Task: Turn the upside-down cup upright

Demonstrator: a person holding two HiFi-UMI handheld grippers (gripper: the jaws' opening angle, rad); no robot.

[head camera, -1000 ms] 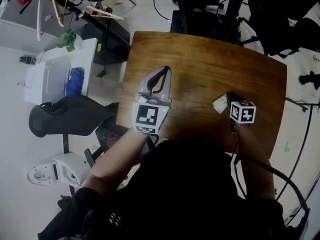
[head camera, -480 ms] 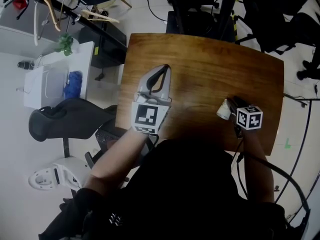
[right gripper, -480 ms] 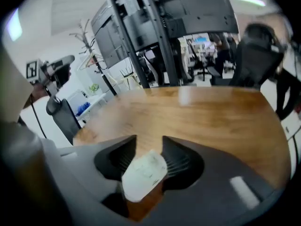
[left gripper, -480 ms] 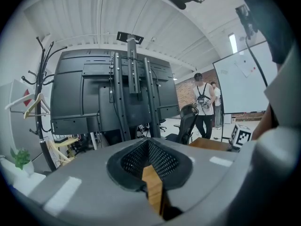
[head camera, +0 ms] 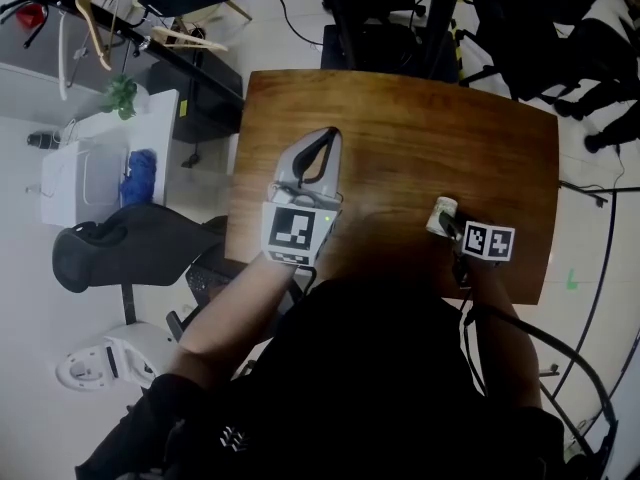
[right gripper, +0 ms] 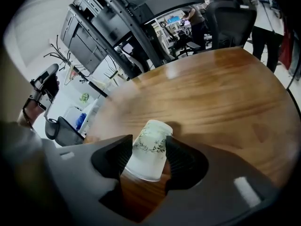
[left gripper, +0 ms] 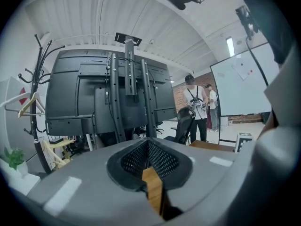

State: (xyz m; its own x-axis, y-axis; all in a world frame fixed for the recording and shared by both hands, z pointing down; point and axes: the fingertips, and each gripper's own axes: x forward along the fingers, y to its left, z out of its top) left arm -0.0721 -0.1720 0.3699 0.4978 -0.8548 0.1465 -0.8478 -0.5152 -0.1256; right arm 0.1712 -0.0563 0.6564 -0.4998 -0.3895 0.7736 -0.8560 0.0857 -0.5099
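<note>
- A wooden worktop with rounded corners stands in a workshop-like room. A black chair and a white cabinet sit off to its left on the pale floor.
- The cup is pale paper with a green leaf print. It is near the worktop's right front part, between the fingers of the right gripper.
- Its narrow closed end points up and away from the right gripper view, and its wide rim lies lower and nearer. I judge it not yet upright. Whether the rim rests flat on the wood I cannot tell.
- The right fingers have just been opening and now stand spread, one on each side of the cup's wall. They sit close against it but look to flank it rather than squeeze.
- The left gripper hangs over the worktop's left part, well apart from the cup, with its fingers pressed together on nothing.
- To do the step well, close the right fingers on the middle of the wall, squarely across the cup and only firmly enough to carry it. Thin paper will likely buckle under a hard pinch.
- Lift the rim clear of the wood before rolling the wrist, so that the edge neither drags nor catches.
- Roll through a full half turn, bring the base down flat, and spread the fingers only once the cup stands by itself.
- Keep the set-down spot in from the near edge. A light cup tips easily if a finger brushes it on the way out.
</note>
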